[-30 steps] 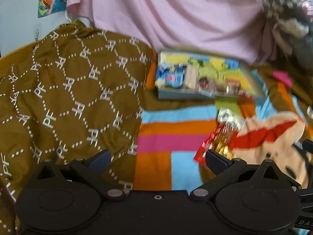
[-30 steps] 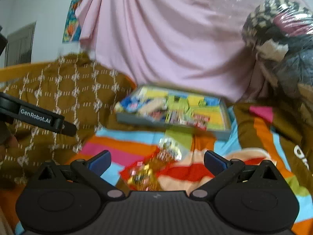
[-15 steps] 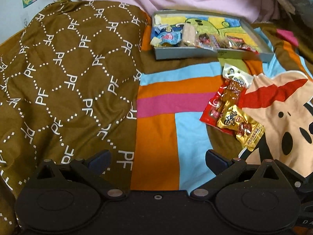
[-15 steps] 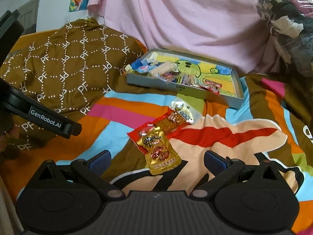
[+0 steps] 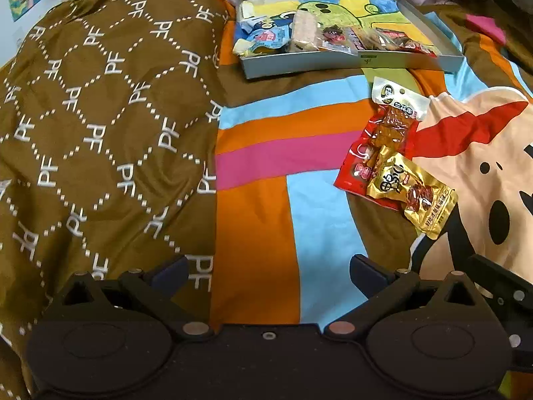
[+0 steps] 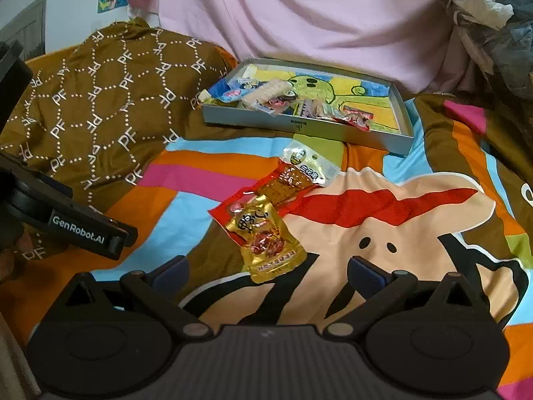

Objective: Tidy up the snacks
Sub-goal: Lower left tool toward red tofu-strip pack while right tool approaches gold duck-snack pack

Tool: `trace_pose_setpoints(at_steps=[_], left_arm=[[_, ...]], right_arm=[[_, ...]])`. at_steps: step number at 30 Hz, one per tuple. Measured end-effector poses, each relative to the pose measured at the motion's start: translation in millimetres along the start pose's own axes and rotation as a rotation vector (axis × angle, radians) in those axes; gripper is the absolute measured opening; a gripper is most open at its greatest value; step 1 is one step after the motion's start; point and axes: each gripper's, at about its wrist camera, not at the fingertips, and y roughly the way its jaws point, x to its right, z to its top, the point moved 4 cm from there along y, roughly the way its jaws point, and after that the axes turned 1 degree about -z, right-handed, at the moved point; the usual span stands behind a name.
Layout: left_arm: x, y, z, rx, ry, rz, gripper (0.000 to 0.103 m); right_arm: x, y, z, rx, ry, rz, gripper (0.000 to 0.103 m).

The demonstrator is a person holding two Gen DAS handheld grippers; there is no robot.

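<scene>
My left gripper [image 5: 268, 271] is spread wide and empty over the blanket [image 5: 253, 220]; my right gripper [image 6: 268, 271] is spread too, the gold packet [image 6: 266, 240] just ahead, overlapping the red packet [image 6: 221, 215] and clear packet [image 6: 299, 173]; the tray [image 6: 299, 128] beyond holds more snacks.

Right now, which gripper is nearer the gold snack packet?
Right. The right gripper sits just short of the gold snack packet, nearly centred; the left gripper is off to its left.

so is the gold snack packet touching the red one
Touching: in the right wrist view the gold packet lies overlapping the red packet.
</scene>
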Motion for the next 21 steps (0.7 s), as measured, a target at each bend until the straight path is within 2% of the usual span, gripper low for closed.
trace_pose_setpoints(at_steps=[4, 7, 11, 17, 21], left_arm=[[-1.8, 1.1, 11.0, 0.04, 0.017, 0.023, 0.102], [-1.3, 5.8, 21.5, 0.058, 0.023, 0.012, 0.102], [5.8, 19.9, 35.1, 0.064, 0.033, -0.011, 0.102], [11.6, 42.9, 54.3, 0.093, 0.047, -0.019, 0.102], [10.8, 55.8, 66.3, 0.105, 0.034, -0.024, 0.102]], right_arm=[[6.0, 3.9, 5.4, -0.032, -0.058, 0.012, 0.103], [11.6, 8.4, 9.7, -0.055, -0.097, 0.025, 0.103], [22.2, 18.2, 12.7, -0.074, -0.142, 0.0, 0.103], [27.0, 39.2, 13.2, -0.042, -0.148, -0.007, 0.103], [17.0, 60.7, 12.1, -0.03, -0.207, -0.003, 0.103]])
